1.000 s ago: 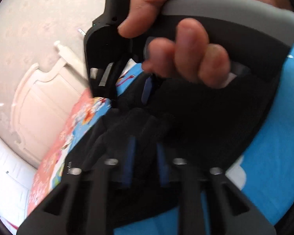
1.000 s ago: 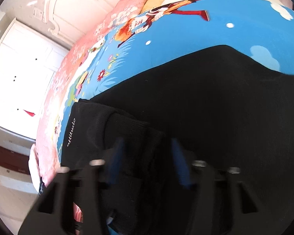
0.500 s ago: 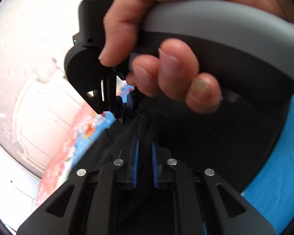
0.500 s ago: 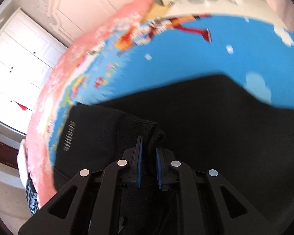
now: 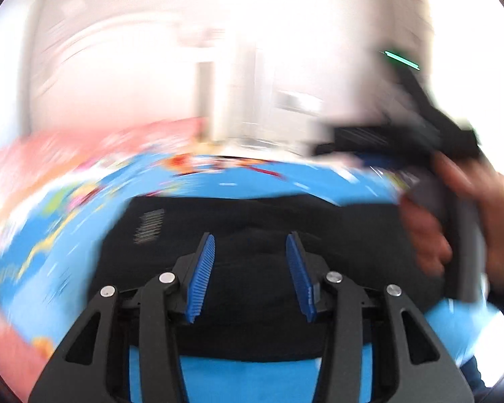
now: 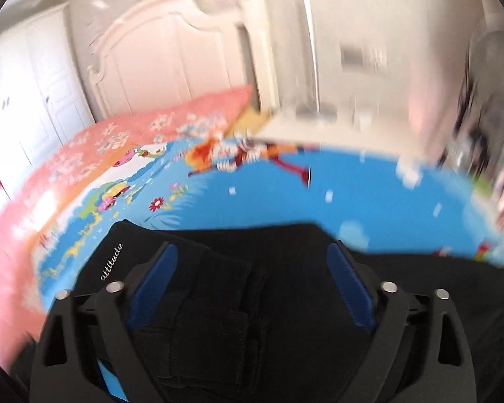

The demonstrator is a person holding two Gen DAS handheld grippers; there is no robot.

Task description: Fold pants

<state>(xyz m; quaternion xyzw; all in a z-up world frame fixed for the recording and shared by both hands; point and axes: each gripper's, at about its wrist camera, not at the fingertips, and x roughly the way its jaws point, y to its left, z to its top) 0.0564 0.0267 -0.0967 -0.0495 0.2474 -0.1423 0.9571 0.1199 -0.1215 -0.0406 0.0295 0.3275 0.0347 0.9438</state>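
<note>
Two grippers hang over black pants (image 6: 285, 268) that lie folded on a bed (image 6: 369, 201) with a bright cartoon cover. The cloth looks soft, light and limp, likely to sag from any single pinch and to slide little on the cover; a thicker, ribbed band near the printed word "attitude" (image 6: 111, 262) seems the firmest place to take hold, with an outer folded edge as a second choice. The left gripper (image 5: 250, 268), pitched downward, has its jaws opening, the blue pads (image 5: 201, 277) apart with only the dark fabric below and beyond them, nothing pinched. The right gripper (image 6: 252, 282) tilts down more steeply, its jaws opening wide; the pants lie beneath and ahead of the gap, untouched by either pad as far as the blur allows. In the left wrist view the person's right hand (image 5: 463, 221) wraps the other tool's handle, off to the right of the left jaws and above the cloth. The pale headboard (image 6: 171, 43) stands well beyond both jaws. Judging by the stacked layers, one fold lies finished and the next grasp wants two matched corners.
</note>
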